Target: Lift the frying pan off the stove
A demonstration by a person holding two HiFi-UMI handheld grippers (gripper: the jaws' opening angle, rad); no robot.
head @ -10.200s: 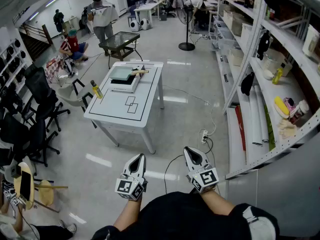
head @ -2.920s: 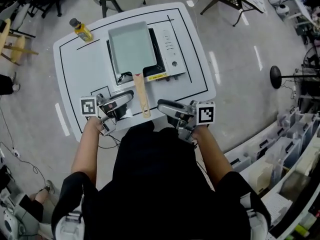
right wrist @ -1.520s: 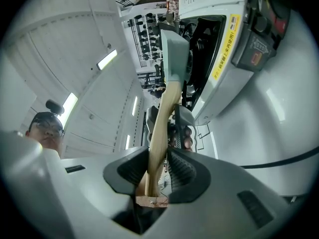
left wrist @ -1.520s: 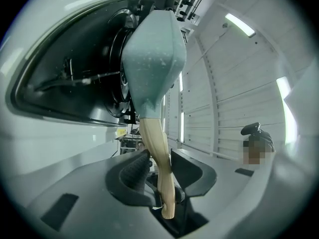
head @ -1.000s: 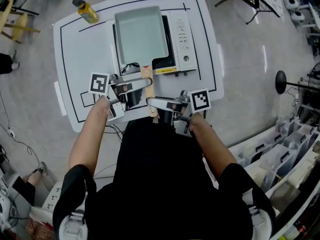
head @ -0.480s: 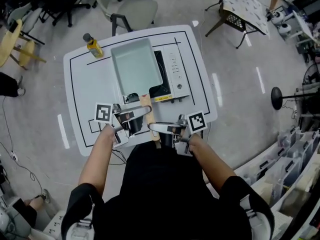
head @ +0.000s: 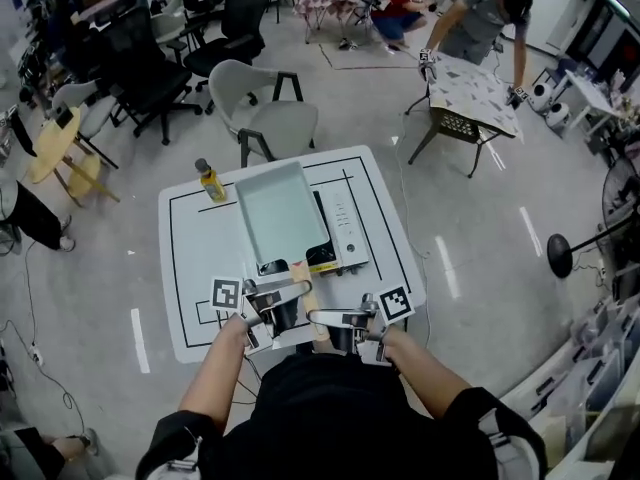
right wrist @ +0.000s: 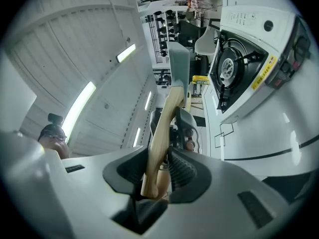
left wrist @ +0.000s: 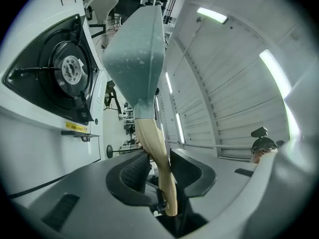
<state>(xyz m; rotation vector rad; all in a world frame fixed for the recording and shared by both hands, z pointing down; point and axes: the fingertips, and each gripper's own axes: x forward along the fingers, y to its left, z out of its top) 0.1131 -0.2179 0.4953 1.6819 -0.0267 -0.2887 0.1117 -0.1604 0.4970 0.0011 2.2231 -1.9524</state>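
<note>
Head view overhead, gripper views near stove (head: pixel 346 234)

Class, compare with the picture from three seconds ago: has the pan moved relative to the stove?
Yes. The pan has lifted up off the stove: the burner, mostly covered before, now shows bare below it.

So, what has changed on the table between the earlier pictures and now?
The left gripper and right gripper, earlier beside the wooden handle, have clamped it and raised the frying pan off the stove, whose burner is now bare. Stove, yellow bottle and table stayed in place.
</note>
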